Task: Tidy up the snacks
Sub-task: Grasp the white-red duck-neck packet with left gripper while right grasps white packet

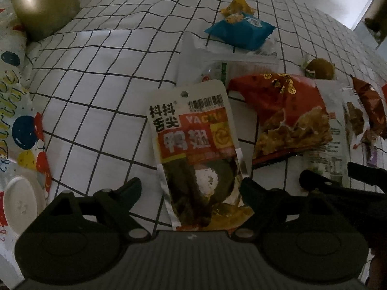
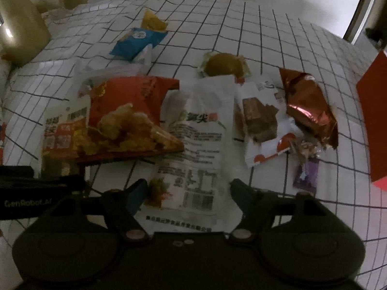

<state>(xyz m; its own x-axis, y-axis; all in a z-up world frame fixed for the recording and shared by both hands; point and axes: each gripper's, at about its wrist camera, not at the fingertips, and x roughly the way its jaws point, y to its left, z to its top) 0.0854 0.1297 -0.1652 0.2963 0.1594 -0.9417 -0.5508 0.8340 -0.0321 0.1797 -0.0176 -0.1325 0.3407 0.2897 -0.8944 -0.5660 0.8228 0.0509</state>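
Both tongs apart; only R view shows red box (image 2: pixel 373 130), L view plate (image 1: pixel 20 203).

The widest free room on the bench (image 1: pixel 101 79) is the bare checked cloth left of the duck-wing packet (image 1: pixel 193 145), bounded at the far left corner by a gold vase (image 1: pixel 43 2) and along the left edge by a balloon-printed bag (image 1: pixel 21 120). To the right, packets lie crowded and overlapping: a red crisp bag (image 2: pixel 130 118), a white packet (image 2: pixel 203 145) and a copper foil wrapper (image 2: pixel 309 111) leave hardly any gap. Beyond them, past the blue packet (image 2: pixel 137 43), the cloth is open, and a red box (image 2: pixel 375 130) blocks the right edge.
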